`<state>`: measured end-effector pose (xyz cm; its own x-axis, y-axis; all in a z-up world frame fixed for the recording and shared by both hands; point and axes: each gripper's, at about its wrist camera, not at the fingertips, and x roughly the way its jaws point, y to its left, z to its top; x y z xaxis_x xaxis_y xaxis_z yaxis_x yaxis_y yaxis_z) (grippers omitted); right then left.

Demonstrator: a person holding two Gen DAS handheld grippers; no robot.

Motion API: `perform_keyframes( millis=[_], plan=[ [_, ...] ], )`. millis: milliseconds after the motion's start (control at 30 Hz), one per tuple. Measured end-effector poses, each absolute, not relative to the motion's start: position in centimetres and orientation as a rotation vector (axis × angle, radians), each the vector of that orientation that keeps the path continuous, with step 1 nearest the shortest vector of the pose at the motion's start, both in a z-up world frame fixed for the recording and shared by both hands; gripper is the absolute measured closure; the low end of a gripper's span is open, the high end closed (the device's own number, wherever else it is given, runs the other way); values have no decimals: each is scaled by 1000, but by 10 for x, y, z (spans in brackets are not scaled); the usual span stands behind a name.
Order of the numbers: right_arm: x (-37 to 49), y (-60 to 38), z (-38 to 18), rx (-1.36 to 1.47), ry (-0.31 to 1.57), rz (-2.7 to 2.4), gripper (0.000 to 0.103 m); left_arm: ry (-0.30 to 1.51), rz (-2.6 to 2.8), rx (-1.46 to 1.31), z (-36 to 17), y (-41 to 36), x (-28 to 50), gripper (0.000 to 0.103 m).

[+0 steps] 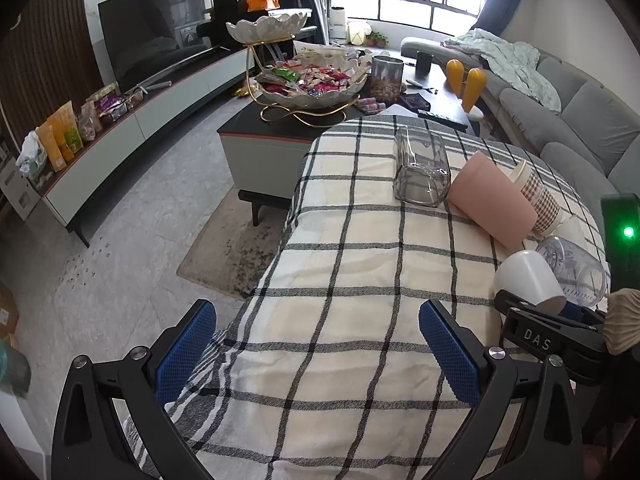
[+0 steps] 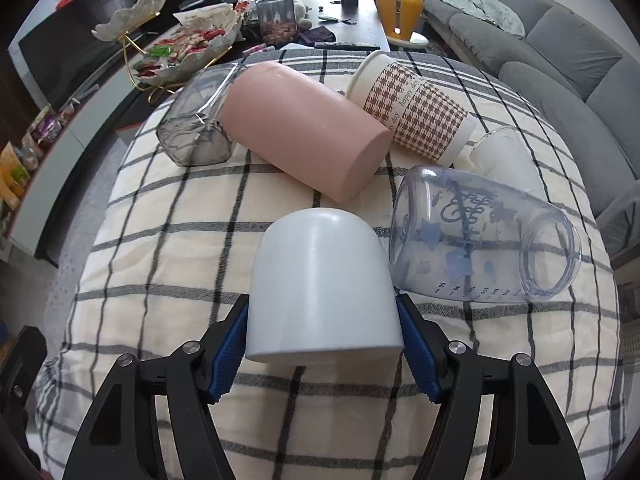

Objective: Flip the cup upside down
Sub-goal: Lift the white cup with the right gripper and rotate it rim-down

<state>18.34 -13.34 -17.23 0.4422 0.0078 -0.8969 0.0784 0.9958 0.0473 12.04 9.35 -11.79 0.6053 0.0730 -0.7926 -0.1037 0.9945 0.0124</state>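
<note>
Item: white cup [image 2: 322, 284], smooth matte plastic by the look of it, dome-ended. It sits between your right gripper [image 2: 322, 344] jaws, closed end away from the camera, rim toward you, just in front of the pink tumbler [image 2: 304, 132] on the checked cloth [image 2: 160, 280]; whether it rests on the cloth or is lifted off it cannot be told.

Right jaws: closed on the white cup, blue pads [image 2: 230, 344] pressing both sides low on the wall near the rim.

Left gripper [image 1: 318, 356]: jaws spread wide, holding nothing, well left of the white cup.

Handling, as judged: light, stiff, slick-walled, so it may slip or pivot in the pads. Keep your hold on the straight wall, off the curved dome.

Neighbours: clear printed bottle [image 2: 480, 236] just right of the white cup; leave it room.
</note>
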Motion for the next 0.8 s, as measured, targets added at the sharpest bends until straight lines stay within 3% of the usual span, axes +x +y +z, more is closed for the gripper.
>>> perform_keyframes(
  millis=[800],
  plan=[
    [75,-81,-158,35,1194,53,34,870,126,-10,-80,130,18,0]
  ],
)
